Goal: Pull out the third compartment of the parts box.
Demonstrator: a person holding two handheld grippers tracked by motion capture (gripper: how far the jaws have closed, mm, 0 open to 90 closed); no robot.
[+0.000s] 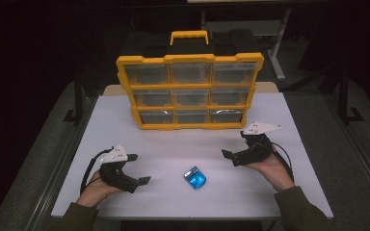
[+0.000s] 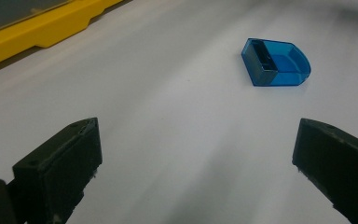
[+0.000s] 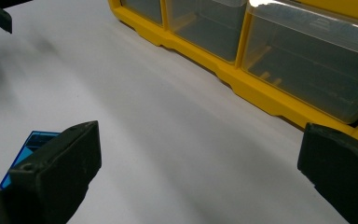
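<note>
A yellow organizer [image 1: 189, 91] with three rows of three clear drawers stands upright at the far side of the white table [image 1: 125, 122], its handle on top, and every drawer looks pushed in. Judging by that, the work has hardly begun: nothing is held, and the one loose item has yet to be picked up.

The left gripper [image 1: 138, 168] rests low on the near left of the table with its jaws spread wide and empty; in the left gripper view the blue piece lies ahead of it and towards the right jaw, well apart. The right gripper [image 1: 233, 147] sits on the near right, also spread wide and holding nothing, pointed toward the bottom row of drawers.

The small blue container [image 1: 194, 177], clear blue plastic with one rounded end, lies flat on the table between the two grippers, near the front edge, touching neither.

The tabletop is plain, matte and otherwise bare. The room around it is dark; a grey floor and some metal frame legs show dimly behind.
</note>
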